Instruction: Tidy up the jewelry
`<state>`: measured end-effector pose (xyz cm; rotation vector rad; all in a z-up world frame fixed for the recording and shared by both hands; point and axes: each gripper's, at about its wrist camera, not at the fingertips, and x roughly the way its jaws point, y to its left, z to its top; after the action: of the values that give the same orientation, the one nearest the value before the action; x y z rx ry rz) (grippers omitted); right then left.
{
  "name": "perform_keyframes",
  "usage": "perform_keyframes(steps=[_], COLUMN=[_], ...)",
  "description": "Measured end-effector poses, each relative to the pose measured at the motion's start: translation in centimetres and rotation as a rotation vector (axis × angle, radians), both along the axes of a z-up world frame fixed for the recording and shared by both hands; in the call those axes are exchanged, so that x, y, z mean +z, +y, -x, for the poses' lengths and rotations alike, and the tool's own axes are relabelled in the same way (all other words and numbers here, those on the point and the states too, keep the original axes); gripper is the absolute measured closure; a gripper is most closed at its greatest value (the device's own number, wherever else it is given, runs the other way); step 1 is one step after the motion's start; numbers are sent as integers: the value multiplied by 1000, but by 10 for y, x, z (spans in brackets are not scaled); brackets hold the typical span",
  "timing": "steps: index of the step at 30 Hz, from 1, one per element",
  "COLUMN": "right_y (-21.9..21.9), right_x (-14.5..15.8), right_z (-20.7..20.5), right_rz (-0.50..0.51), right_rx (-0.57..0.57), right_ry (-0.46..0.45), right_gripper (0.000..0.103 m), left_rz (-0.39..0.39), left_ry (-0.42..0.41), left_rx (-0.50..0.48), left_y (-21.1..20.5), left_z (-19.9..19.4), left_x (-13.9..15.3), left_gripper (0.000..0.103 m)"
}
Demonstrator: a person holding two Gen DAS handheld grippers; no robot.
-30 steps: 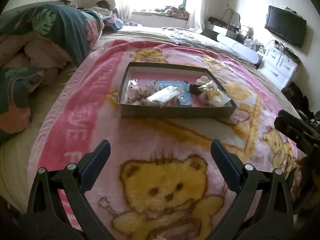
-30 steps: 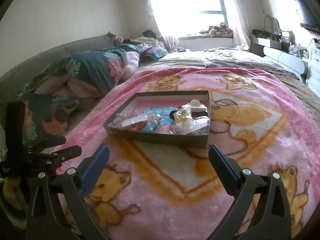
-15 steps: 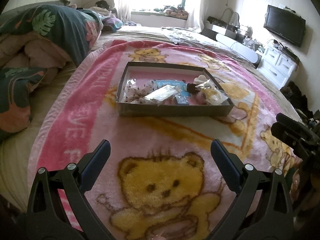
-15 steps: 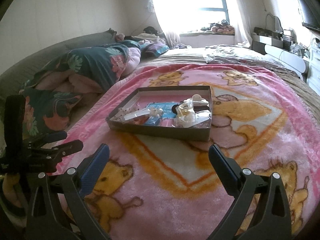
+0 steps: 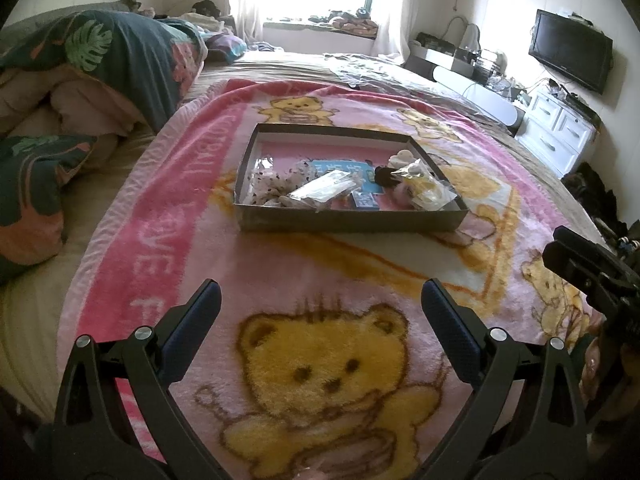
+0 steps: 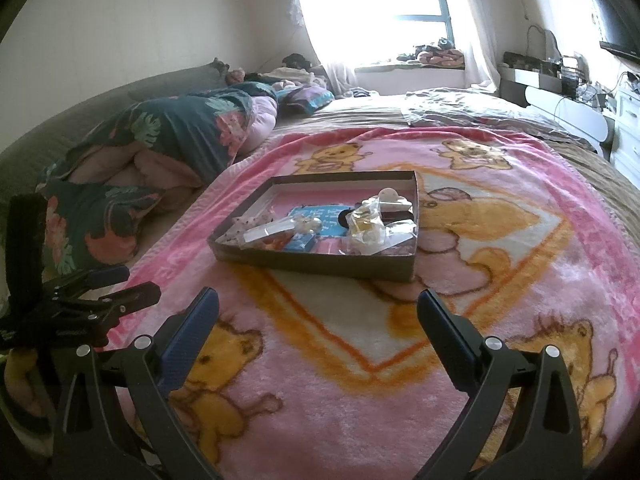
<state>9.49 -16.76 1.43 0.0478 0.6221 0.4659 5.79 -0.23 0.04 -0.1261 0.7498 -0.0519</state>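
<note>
A shallow grey cardboard box [image 5: 352, 222] sits on the pink teddy-bear blanket [image 5: 320, 280], also seen in the right wrist view [image 6: 320, 262]. Inside lie small jewelry packets: clear plastic bags [image 5: 324, 190], a blue card [image 5: 340, 168], a spotted fabric piece [image 5: 268, 188] and a yellowish bagged item [image 6: 366, 228]. My left gripper [image 5: 320, 304] is open and empty, well short of the box. My right gripper [image 6: 318, 308] is open and empty, also short of the box. Each gripper shows at the edge of the other's view.
A rumpled dark floral duvet [image 5: 100, 64] lies left of the blanket. A white dresser [image 5: 560, 132] and a wall TV [image 5: 570, 50] stand at the right. A window [image 6: 380, 4] is behind the bed.
Both grippers have drawn back a little and risen; the box looks slightly farther away. Both stay open and empty.
</note>
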Motion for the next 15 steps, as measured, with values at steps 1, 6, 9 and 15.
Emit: perform_keyframes(steps=[1,6,9,15], right_y=[0,-1,-2,-2], right_x=[0,0,0,0], right_z=[0,0,-1,-1], right_rz=[-1,-1,-2,-1], right_rx=[0,-3,-4,-5], right_ry=[1,-2,-3,0], right_gripper=[4,4,4,4], left_rz=[-1,-7,-6,-7], left_ry=[1,6,5,5], left_rx=[0,0,0,-1], left_y=[0,-1,-1,-2], left_z=[0,0,0,0], left_x=[0,1,0,1], left_gripper=[9,9,9,9])
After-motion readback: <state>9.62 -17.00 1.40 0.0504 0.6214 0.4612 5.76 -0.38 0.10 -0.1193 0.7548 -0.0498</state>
